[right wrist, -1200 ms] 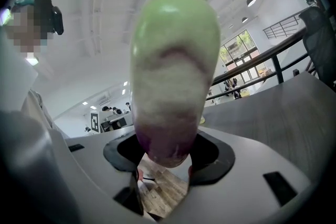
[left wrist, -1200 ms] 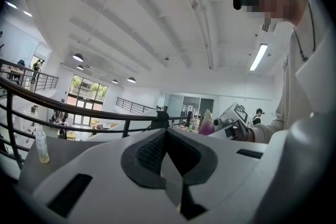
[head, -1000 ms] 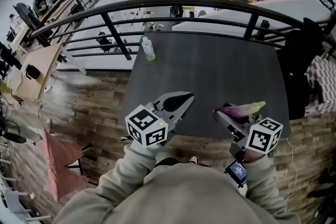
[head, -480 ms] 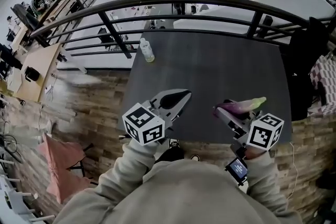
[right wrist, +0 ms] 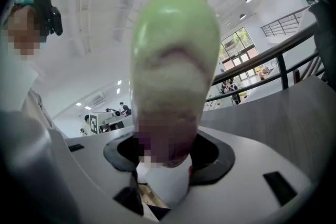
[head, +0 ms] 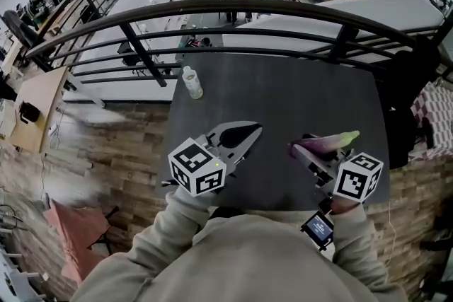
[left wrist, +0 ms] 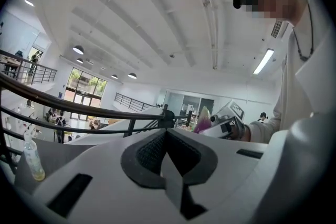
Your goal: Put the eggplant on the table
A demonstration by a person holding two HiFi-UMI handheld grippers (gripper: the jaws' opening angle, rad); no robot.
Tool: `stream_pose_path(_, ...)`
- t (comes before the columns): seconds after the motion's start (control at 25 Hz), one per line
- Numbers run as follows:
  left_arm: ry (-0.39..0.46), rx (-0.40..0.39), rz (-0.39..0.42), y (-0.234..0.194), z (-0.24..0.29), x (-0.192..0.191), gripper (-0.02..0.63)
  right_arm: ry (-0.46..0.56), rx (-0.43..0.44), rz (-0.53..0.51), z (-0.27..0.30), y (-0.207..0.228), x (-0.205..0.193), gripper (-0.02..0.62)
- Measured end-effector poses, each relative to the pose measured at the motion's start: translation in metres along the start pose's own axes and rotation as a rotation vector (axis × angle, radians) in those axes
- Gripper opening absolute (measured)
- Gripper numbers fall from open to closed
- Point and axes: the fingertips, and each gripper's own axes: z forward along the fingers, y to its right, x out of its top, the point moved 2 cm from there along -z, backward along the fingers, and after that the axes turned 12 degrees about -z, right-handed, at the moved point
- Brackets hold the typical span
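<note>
Since the earlier frames the head view has tipped: the railing (head: 248, 7) and the bottle (head: 191, 83) now sit lower in the picture, and the shoe that showed under the near edge of the tabletop (head: 283, 88) is out of sight. Both claws hold nearly the same places as before.

Left claw (head: 253, 131): over the near left part of the tabletop. In the left gripper view the claw (left wrist: 166, 132) is clenched, its dark pads meeting along one seam with nothing between them. The bottle (left wrist: 31, 157) stands upright far to the left of that view, well apart from the claw.

Right claw (head: 306, 152): over the near right part of the tabletop, well apart from the left one. It is grasping the eggplant (head: 325, 144). In the right gripper view the claw (right wrist: 165, 157) has the purple end of the eggplant (right wrist: 173, 60) seated between its pads, while the pale green body and stem cap rise out of it against the ceiling.

Location of the eggplant: in the right claw, above the near right part of the tabletop, green end pointing to my right in the head view. It isn't lying on the tabletop. I cannot tell from overhead how far it is off the surface.

A small lit screen (head: 320, 228) sits at the right wrist.
</note>
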Motion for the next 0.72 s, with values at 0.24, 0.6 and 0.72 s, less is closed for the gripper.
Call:
stream_pose_path(0.24,-0.039,-0.02,0.003,-0.047,0.003,0.012,0.002,-0.005,-0.057,-0.014,0.037,0.019,0.025,0.236)
stream_pose_path(0.6,-0.056,0.0,0.008,-0.071,0.011,0.02,0.002,-0.028,-0.071,0.014,0.044,0.039,0.029,0.236)
stream_pose_path(0.72,-0.037,0.02,0.013,-0.073,0.017,0.03,0.002,-0.033,-0.047,0.011,0.043,0.046,0.037,0.236)
